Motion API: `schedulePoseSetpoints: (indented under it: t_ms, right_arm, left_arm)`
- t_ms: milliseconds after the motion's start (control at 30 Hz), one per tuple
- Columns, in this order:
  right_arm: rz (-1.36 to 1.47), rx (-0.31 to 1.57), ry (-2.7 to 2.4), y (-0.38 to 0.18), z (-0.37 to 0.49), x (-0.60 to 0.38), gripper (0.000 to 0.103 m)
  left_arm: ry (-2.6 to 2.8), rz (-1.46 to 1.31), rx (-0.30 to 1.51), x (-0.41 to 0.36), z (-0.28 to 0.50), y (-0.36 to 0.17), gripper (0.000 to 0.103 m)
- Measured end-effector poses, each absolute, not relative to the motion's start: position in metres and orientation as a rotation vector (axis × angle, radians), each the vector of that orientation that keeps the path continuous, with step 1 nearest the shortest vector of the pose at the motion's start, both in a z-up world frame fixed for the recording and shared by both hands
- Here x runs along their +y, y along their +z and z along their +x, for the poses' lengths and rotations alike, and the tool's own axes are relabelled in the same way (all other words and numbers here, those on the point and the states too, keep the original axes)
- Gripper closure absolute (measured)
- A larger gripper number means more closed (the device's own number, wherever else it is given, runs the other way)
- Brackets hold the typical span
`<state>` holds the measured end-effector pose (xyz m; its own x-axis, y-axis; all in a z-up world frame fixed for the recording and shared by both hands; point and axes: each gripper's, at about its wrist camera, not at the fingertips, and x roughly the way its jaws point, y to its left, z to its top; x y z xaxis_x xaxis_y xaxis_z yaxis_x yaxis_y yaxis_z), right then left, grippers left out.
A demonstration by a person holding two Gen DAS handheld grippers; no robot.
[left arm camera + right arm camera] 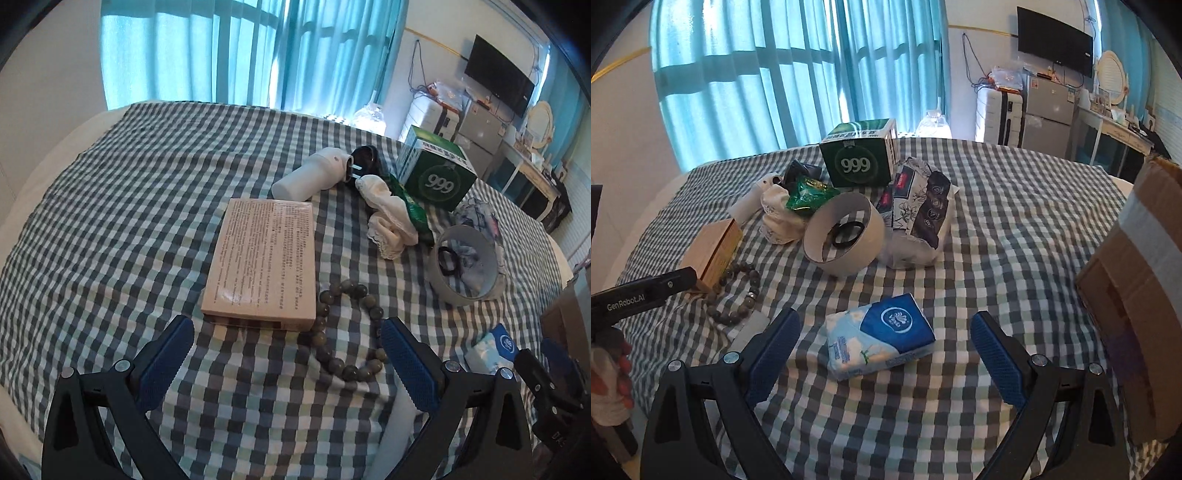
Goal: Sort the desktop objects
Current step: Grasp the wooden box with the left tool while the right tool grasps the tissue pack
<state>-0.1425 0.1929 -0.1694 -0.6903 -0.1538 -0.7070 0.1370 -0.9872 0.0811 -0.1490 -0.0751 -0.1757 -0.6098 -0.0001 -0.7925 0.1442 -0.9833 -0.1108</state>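
My left gripper (286,334) is open just above the checked cloth, its fingers either side of a bead bracelet (345,325) and the near end of a flat tan box (264,260). My right gripper (886,332) is open too, with a blue tissue pack (881,339) lying between its fingers on the cloth. Further back lie a white tube (308,173), a black plug (364,160), a white lace cloth (388,225), a green packet (807,197), a green "999" box (858,157) and a round white container (844,234) holding a black hair tie.
A patterned bag of pouches (919,214) leans behind the round container. An open cardboard box (1134,280) stands at the right edge. Bare checked tablecloth (110,221) stretches to the left. A hand (609,376) holds the left gripper at the lower left.
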Motion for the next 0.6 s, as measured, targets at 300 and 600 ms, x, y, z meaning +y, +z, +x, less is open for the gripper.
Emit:
schedulePoseSetpoints:
  t_ms: [300,600]
  right_arm:
    - [1.227,0.056,-2.706,-0.195,-0.162,0.183,0.009]
    - [1.319,0.132,-2.655,-0.220,-0.175,0.170,0.009]
  left_arm:
    - [-2.741,1.361,0.208,-0.081,-0.173,-0.188,0.000]
    - [-2.690,1.371,0.226,-0.095,-0.191,-0.202,0.000]
